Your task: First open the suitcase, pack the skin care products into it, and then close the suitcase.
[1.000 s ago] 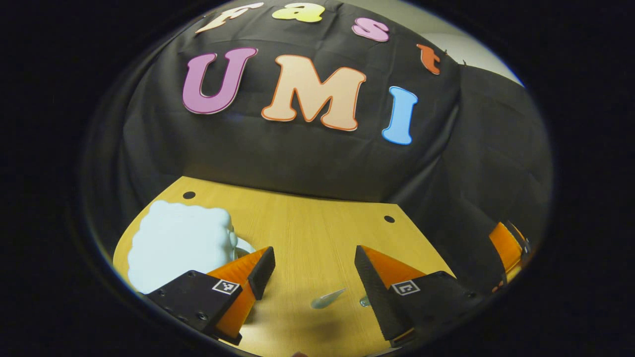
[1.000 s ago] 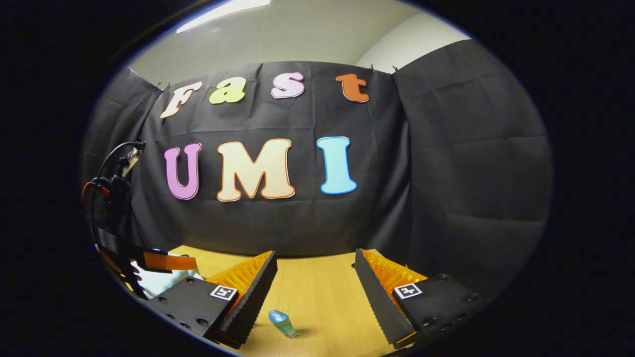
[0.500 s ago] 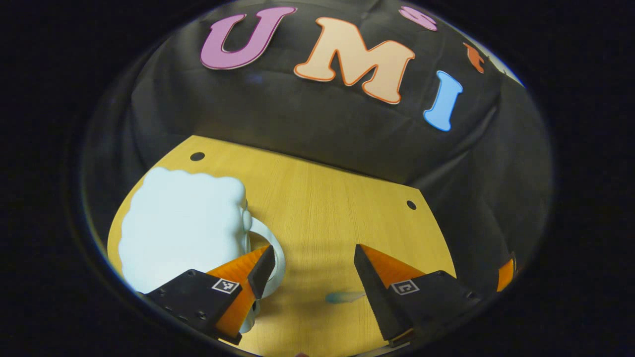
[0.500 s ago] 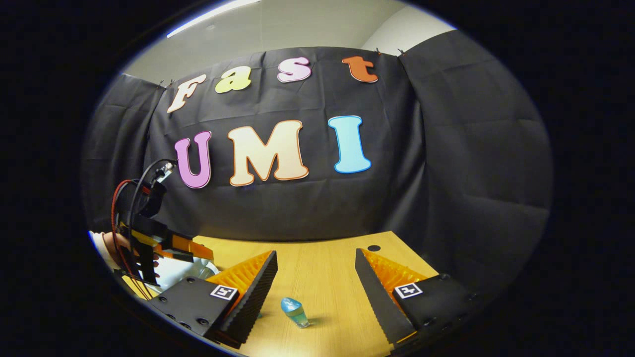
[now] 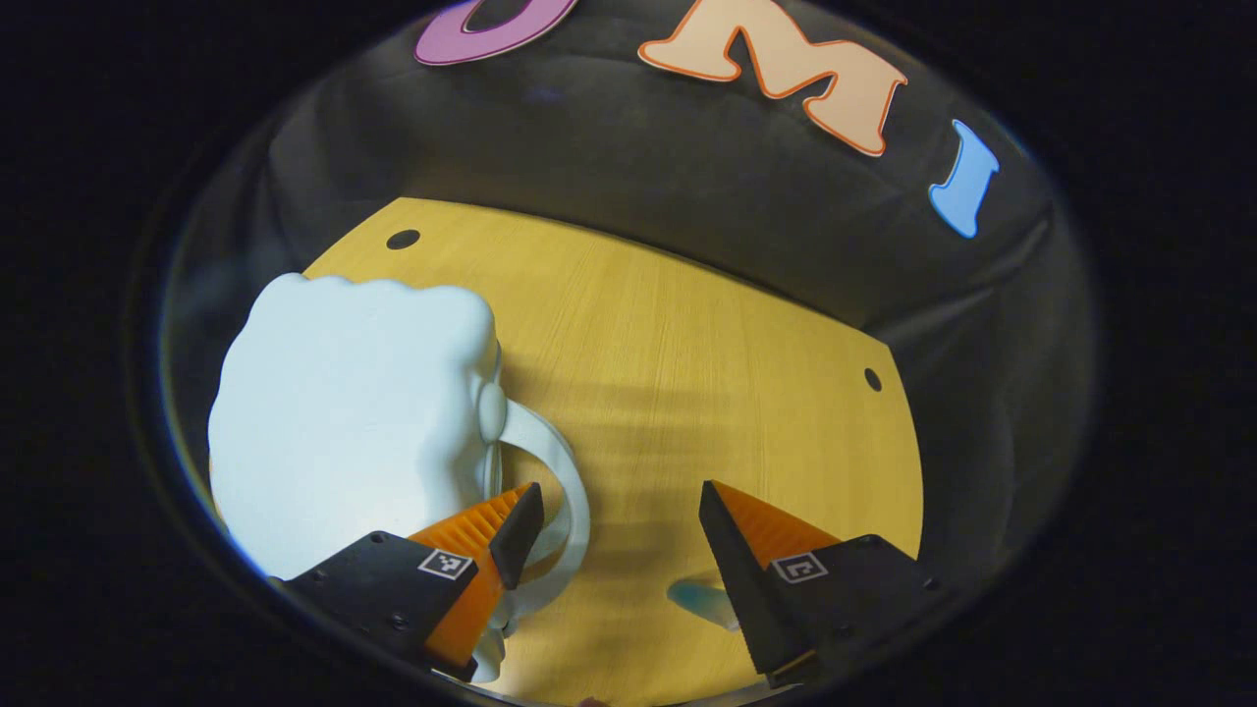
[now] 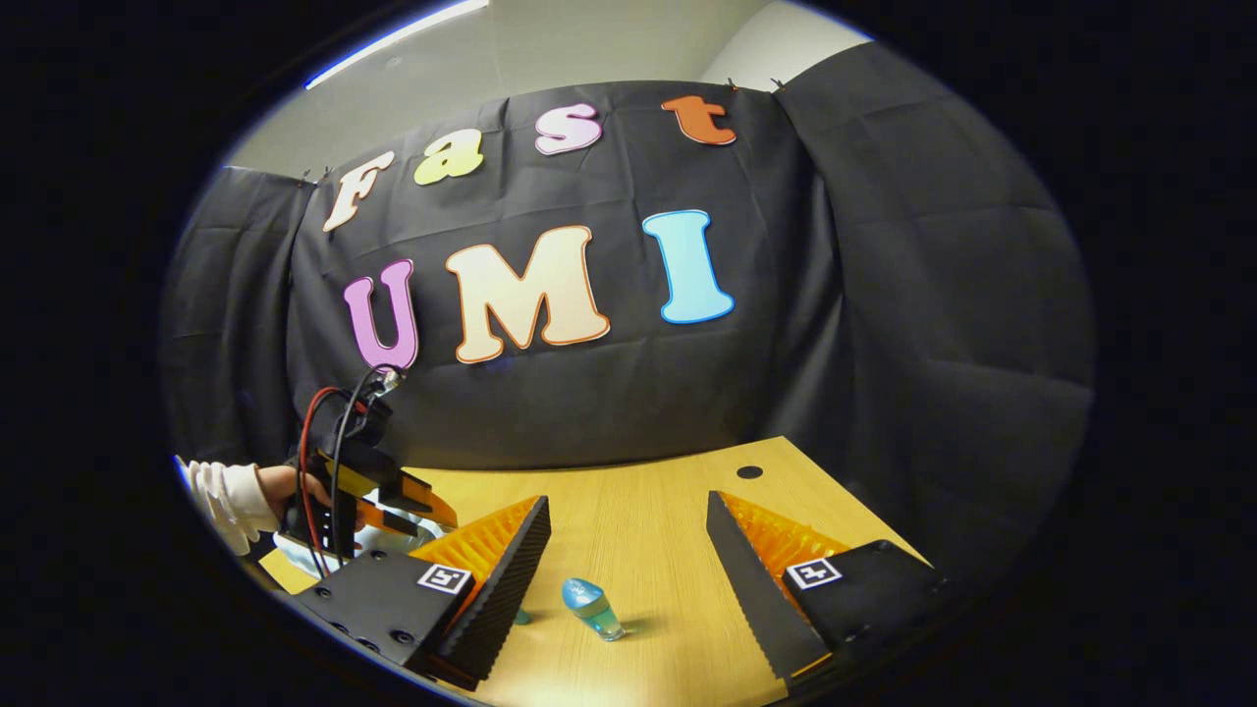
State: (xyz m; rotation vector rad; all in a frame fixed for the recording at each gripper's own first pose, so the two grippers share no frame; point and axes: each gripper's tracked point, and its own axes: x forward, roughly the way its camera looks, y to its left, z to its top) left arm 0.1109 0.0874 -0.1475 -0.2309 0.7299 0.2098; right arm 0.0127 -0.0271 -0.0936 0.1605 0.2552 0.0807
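**Left gripper dips toward the suitcase**

Dipping lower, left gripper (image 5: 609, 525) — jaws wide, empty — nears pale suitcase (image 5: 344, 422), closed, handle (image 5: 550, 481) beside one finger. Right gripper (image 6: 628, 545), wide, hovers over bottle (image 6: 592, 607) — a nudge could roll it.

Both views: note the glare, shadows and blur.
Left gripper view: the pale suitcase is blown out, its surface detail lost; striped shadows fall on the table; the small bottle is smeared. Right gripper view: the bottle is sharp, with a short shadow.
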